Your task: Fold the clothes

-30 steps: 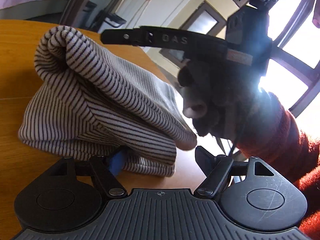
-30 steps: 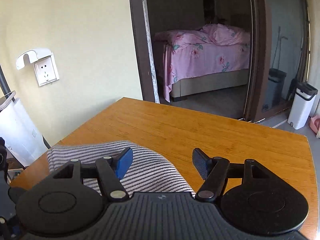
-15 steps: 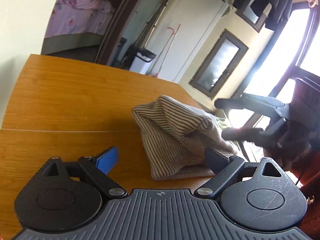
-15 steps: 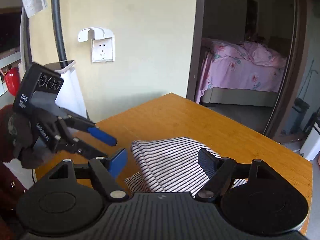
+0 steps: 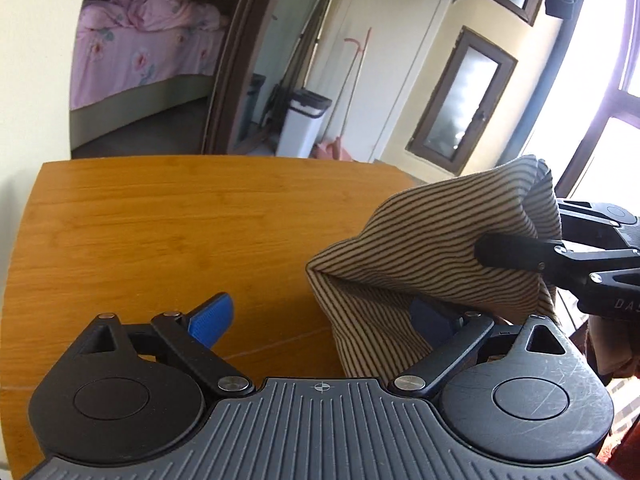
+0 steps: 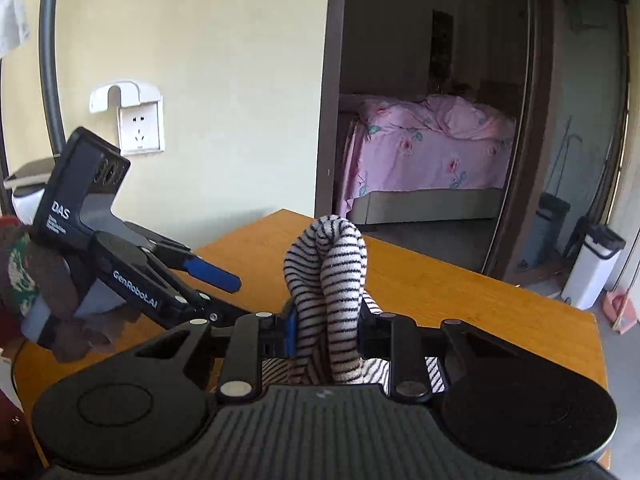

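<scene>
Firmly, right claw (image 6: 326,328) pinches striped garment (image 6: 326,276); left claw (image 5: 320,316) agape

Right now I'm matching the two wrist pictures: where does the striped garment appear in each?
Left wrist: striped garment at right, bunched over the wooden table, pinched by the right gripper.
Right wrist: it stands bottom centre, clamped in that gripper; left gripper open beside it.
Shared landmark: the pink bed through the doorway.

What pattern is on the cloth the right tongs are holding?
Thin dark stripes on a pale ground, clearest on the cloth in the right wrist view.
</scene>
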Tool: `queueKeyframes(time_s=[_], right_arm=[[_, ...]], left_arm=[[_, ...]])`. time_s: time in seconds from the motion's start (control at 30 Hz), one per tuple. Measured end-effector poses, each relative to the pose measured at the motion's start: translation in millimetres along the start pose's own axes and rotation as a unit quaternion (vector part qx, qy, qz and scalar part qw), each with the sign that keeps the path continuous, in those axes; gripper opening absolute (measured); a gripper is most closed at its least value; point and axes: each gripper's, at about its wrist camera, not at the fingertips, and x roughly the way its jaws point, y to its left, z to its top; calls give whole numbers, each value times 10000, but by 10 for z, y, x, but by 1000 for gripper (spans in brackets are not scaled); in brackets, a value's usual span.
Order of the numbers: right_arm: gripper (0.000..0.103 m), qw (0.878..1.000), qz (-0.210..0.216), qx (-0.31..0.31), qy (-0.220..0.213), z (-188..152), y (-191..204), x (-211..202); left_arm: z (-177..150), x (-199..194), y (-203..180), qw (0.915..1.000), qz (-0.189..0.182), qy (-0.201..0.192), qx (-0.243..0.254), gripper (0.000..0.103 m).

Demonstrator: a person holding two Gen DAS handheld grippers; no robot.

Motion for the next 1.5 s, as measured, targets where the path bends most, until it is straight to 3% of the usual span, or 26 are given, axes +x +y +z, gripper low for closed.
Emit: queueKeyframes(time_s=[0.07, 0.13, 0.3, 0.4, 0.47, 0.57, 0.67, 0.8, 0.93, 1.1, 1.23, 1.33, 1.5], right_arm=[[25, 9995, 190, 231, -24, -41, -97, -60], [24, 9990, 362, 266, 3, -121, -128, -91], [24, 9986, 490, -89, 176, -295, 1, 2], [26, 9964, 556, -542, 346, -426, 201, 116], [28, 9936, 560, -883, 421, -508, 344, 182], [34, 9900, 418, -1286, 392, -540, 515, 270], [53, 9902, 609, -1195, 385, -486, 519, 246], [61, 9950, 544, -818, 163, -287, 227, -8], [80, 9991, 198, -343, -136, -128, -240, -347], [80, 9989, -374, 142, -236, -114, -731, -421], [68, 9975, -411, 552, -128, -145, -1027, -217], [68, 9978, -519, 366, 177, -241, -1045, 70], [68, 9980, -397, 301, 380, -421, -922, 98]], left_arm=[[90, 194, -53, 9997, -111, 172, 162, 99], [165, 410, -38, 9992, 118, 326, 205, 99], [305, 581, 405, 9945, 356, 375, -909, 100], [316, 395, 651, 9880, 823, 251, -1282, 99], [325, 154, 801, 9821, 883, 55, -1665, 99], [386, -215, 757, 9812, 600, -329, -1806, 99], [424, -431, 502, 9859, 193, -551, -1567, 100], [388, -417, -26, 9936, -202, -454, -1011, 101], [327, -341, -456, 9952, -582, -439, -649, 101], [136, -291, -941, 9864, -1572, -325, -365, 101], [-121, -84, -1243, 9786, -2031, 143, -285, 101], [-348, 114, -1272, 9794, -1903, 504, -441, 101], [-382, 316, -951, 9783, -1680, 540, -1088, 100]])
